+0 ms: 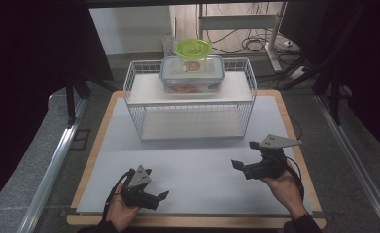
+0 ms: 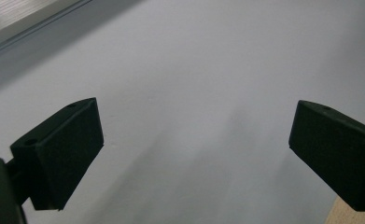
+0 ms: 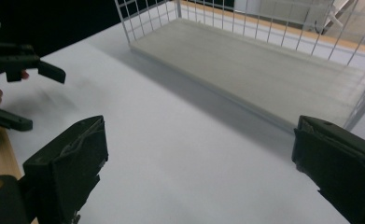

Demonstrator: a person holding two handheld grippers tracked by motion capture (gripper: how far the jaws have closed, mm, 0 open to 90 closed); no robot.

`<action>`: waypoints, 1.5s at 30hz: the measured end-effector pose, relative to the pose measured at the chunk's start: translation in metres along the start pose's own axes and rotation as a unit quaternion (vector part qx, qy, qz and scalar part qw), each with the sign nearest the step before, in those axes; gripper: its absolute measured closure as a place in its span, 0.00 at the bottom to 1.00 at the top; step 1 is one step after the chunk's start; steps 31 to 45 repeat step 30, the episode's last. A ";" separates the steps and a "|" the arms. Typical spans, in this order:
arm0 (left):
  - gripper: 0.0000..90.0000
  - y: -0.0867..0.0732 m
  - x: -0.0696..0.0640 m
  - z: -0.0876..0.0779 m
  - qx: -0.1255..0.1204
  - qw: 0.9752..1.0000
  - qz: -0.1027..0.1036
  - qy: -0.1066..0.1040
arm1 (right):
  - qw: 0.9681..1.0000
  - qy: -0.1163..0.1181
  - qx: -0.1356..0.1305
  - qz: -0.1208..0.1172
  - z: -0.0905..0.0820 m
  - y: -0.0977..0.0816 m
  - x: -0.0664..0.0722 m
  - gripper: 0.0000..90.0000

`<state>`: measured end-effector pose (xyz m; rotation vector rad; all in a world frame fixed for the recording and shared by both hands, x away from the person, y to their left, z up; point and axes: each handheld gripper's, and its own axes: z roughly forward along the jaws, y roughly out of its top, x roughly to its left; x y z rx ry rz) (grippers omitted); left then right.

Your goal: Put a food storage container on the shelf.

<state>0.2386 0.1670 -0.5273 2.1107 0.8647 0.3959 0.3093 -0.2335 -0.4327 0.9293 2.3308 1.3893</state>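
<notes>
On the upper shelf of a white wire rack (image 1: pixel 190 104) stands a clear box with a blue-rimmed lid (image 1: pixel 191 74). A round tub with a green lid (image 1: pixel 192 48) rests on top of that box. My left gripper (image 1: pixel 157 183) is held low over the white mat near the front left, open and empty (image 2: pixel 194 140). My right gripper (image 1: pixel 244 154) hovers at the front right, open with nothing between its jaws (image 3: pixel 199 154). It points toward the rack's bare lower shelf (image 3: pixel 245 60). The left gripper (image 3: pixel 35 98) also appears at the left of the right gripper view.
A white mat (image 1: pixel 197 165) covers the wooden table top (image 1: pixel 93 160). Metal rails (image 1: pixel 51 170) run along both sides of the table. Cables and a desk frame (image 1: pixel 255 29) lie on the floor behind.
</notes>
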 end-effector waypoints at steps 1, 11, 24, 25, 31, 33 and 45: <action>0.03 0.000 0.000 0.000 0.000 1.000 0.000 0.000 | 1.000 -0.002 0.002 0.000 0.000 -0.004 0.001 0.04; 0.03 0.000 -0.001 0.001 0.000 1.000 0.000 -0.002 | 1.000 -0.011 0.015 -0.008 0.000 -0.038 0.008 0.04; 0.03 0.000 -0.001 0.001 0.008 1.000 0.004 0.000 | 0.996 -0.035 0.080 0.000 0.006 -0.075 0.001 0.04; 0.03 -0.001 -0.001 0.002 0.008 1.000 0.004 0.001 | 0.996 -0.035 0.085 0.002 0.008 -0.077 0.000 0.04; 0.03 0.000 -0.001 0.003 0.009 1.000 0.004 0.000 | 0.994 -0.039 0.102 0.004 0.012 -0.080 -0.001 0.04; 0.03 0.000 -0.001 0.003 0.009 1.000 0.004 0.000 | 0.994 -0.039 0.102 0.004 0.012 -0.080 -0.001 0.04; 0.03 0.000 -0.001 0.003 0.009 1.000 0.004 0.000 | 0.994 -0.039 0.102 0.004 0.012 -0.080 -0.001 0.04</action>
